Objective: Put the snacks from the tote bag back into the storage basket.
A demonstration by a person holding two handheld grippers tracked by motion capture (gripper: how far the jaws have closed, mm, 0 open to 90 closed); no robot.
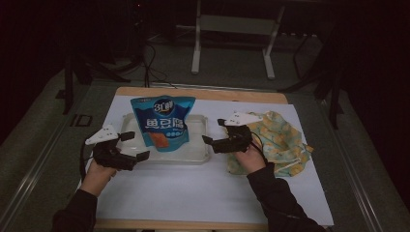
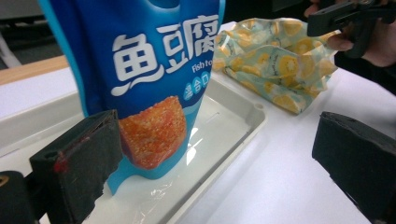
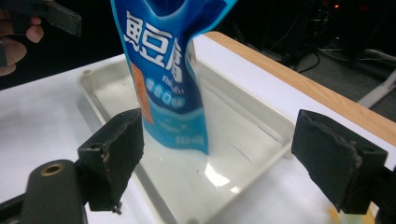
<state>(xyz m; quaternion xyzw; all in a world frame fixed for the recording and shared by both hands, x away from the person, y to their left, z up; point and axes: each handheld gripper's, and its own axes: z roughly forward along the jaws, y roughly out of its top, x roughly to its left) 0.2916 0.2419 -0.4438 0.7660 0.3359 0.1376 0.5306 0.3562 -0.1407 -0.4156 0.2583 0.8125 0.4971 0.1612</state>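
While pouch (image 1: pixel 163 123) stands, both grippers flank, agape

Blue snack pouch (image 2: pixel 144 88): top cut off by the upper edge in both gripper views (image 3: pixel 170 70); small print near its base too blurred to read.
White tray (image 1: pixel 200 152): middle hidden behind the pouch in the high view.
Patterned cloth bag (image 1: pixel 285 140): near-left part covered by the right hand (image 1: pixel 251 159).
Room beyond the table: too dark to make out.
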